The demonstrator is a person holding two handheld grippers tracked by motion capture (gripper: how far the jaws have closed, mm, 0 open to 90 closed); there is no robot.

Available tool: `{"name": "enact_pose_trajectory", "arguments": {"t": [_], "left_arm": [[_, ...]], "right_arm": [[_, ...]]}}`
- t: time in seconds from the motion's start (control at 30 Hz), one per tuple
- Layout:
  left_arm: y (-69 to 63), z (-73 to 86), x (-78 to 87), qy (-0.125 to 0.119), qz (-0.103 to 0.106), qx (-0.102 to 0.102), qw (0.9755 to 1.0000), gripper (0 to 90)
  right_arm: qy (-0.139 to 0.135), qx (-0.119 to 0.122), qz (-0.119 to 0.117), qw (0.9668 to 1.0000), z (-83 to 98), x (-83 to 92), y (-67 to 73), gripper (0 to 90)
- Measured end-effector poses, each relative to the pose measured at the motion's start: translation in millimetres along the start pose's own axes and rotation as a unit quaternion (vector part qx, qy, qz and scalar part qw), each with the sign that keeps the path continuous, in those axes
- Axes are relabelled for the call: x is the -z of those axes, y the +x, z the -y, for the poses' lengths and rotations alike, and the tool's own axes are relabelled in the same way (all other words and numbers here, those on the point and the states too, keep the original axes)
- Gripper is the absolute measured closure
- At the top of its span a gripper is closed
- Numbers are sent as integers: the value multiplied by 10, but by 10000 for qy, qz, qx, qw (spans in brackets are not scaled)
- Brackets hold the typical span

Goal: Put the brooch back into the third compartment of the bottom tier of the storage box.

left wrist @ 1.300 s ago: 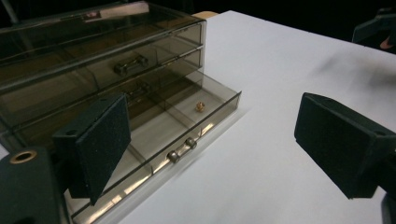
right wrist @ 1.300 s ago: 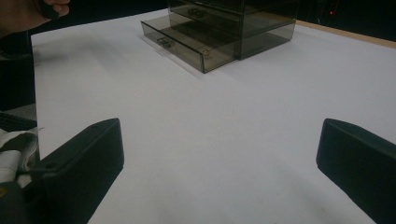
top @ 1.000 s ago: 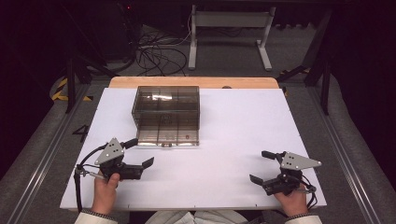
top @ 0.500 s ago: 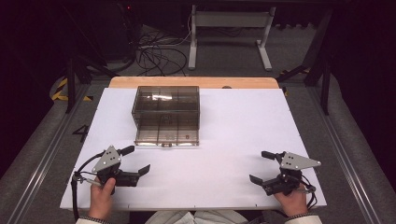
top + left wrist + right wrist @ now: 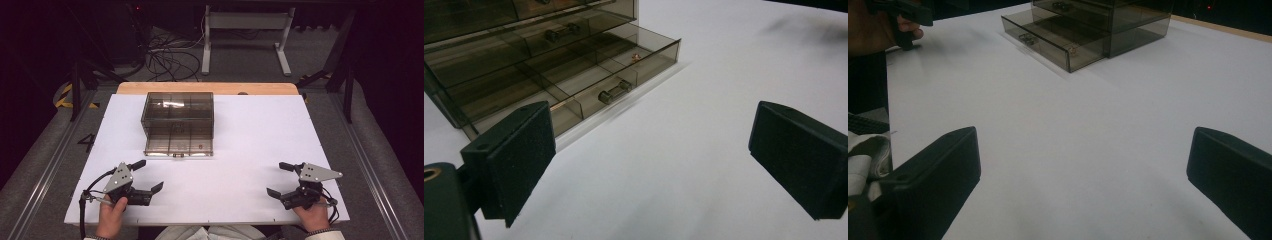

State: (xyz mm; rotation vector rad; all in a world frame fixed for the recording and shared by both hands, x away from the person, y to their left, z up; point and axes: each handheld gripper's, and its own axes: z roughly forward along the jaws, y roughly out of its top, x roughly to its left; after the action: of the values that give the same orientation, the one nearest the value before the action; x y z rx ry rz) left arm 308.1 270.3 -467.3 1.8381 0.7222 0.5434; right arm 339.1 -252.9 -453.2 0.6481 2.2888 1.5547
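One overhead, two low cameras share the drawer box (image 5: 178,124)

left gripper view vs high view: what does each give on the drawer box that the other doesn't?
Left gripper view: close detail of the pulled-out bottom drawer, with its dividers, its bar handle and a small copper-coloured item in one compartment, seen between the left gripper's wide-open, empty jaws.

High view: the whole smoky drawer box standing toward the far side of the white table, both hand-held grippers resting apart near the front edge, left and right, and the floor cables beyond.

Both: the bottom drawer standing open, the white tabletop around it.
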Motion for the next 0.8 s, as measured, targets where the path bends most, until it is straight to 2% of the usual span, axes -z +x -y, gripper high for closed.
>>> {"name": "enact_pose_trajectory", "arguments": {"t": [0.07,0.1,0.2,0.37,0.57,0.8], "left_arm": [[-4,-7,-9,7,81,81,9999,57],[4,-13,-5,10,81,48,10000,56],[4,-12,7,-36,107,158,9998,56],[21,-9,11,-31,94,216,9997,56],[3,-17,3,-17,102,148,9998,57],[0,-19,3,-32,112,163,9998,57]], "right_arm": [[4,7,-9,10000,0,-1,1,13],[6,11,-13,10000,0,0,1,13],[7,10,-25,10000,-1,-2,-5,13],[19,17,-29,10000,0,-7,-2,13],[16,12,-40,10000,0,-10,0,14],[22,3,-47,10000,0,-14,-1,13]]}}
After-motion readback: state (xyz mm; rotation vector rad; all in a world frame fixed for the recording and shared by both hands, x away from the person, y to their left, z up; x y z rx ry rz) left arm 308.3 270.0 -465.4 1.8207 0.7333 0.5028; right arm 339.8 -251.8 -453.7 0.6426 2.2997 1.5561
